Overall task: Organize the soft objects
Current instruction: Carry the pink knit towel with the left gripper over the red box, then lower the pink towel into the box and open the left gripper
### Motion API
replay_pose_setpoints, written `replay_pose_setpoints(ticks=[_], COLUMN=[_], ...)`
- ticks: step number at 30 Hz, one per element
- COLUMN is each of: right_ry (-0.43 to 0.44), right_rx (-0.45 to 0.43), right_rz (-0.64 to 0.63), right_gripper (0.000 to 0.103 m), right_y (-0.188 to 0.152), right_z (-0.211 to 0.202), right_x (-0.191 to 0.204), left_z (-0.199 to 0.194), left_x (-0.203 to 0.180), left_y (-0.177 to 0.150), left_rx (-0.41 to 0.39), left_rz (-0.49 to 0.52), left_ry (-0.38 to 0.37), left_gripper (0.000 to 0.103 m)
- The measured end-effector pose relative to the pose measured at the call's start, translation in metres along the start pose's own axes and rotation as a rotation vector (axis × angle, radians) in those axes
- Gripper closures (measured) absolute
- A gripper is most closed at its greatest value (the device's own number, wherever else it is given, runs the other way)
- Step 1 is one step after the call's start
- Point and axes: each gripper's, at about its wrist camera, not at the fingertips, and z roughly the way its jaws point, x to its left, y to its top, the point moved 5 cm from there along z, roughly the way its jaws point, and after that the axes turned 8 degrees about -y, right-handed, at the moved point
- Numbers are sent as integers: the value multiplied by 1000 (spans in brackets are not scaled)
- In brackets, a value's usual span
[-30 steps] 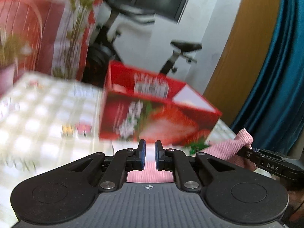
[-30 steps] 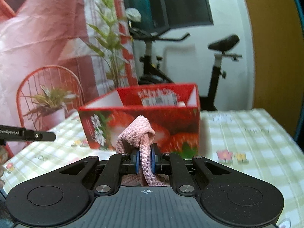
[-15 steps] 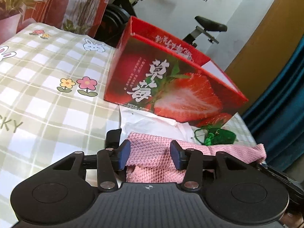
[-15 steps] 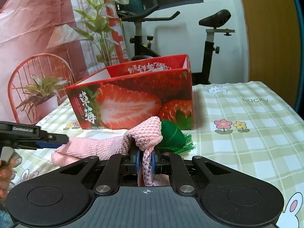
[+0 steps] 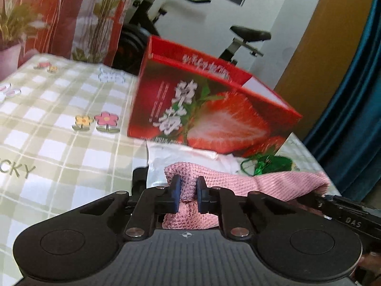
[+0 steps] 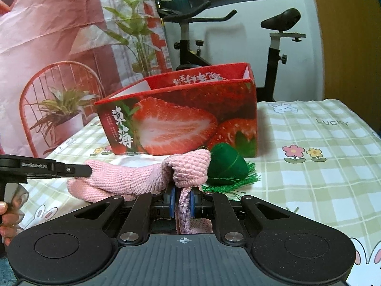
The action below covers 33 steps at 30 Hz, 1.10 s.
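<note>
Tablecloth (image 5: 59, 143): a green-and-white check with printed flowers and rabbits covers the table under both my grippers.
My left gripper (image 5: 188, 195): clamped on one end of the pink knitted cloth (image 5: 262, 186); its jaws have just been closing, and the pink knit now bunches between the two pads. In the right wrist view this gripper (image 6: 88, 171) reaches in from the left edge, its tip at the cloth's far left end, with part of my hand (image 6: 7, 217) showing behind it.
Pink knitted cloth: it runs sideways between my two grippers, low over the table in front of the box. Whether its middle rests on the table I cannot tell.
White sheet (image 5: 181, 155): a pale crumpled sheet lies flat on the tablecloth, under the cloth and against the foot of the box.
Strawberry box (image 6: 185, 119): an open-topped red carton printed with a cut strawberry and white characters, standing upright on the table just behind the cloth.
My right gripper (image 6: 182, 201): pinched tight on the other end of the pink cloth; a narrow fold runs down between the blue pads and a thicker fold humps over above them.
Green tasselled pouch (image 6: 226, 164): a dark green stuffed shape bound with thread, fringe spread at its base, on the table touching the cloth's right fold, at the box's front right corner.
Exercise bike (image 6: 273, 47): behind the table against the white wall.
</note>
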Motion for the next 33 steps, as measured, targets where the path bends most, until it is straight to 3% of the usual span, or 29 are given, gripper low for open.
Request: replay_pose_setpoints(ticks=[9, 18, 25, 33], right_ry=[40, 59, 28, -49], right_rx=[-66, -152, -119, -42], right_rz=[-4, -16, -39, -27], right_gripper=[93, 93, 93, 93], right_y=[29, 115, 174, 206], right_z=[-15, -10, 41, 123], right_x=[6, 2, -13, -22], left_z=[-31, -23, 19, 72], left_x=[-25, -41, -36, -23], left_y=[45, 107, 154, 193], left_rx=[-142, -218, -208, -168], left_rz=[86, 126, 140, 163], left_ry=[-19, -54, -26, 41], left_gripper=[90, 90, 90, 89])
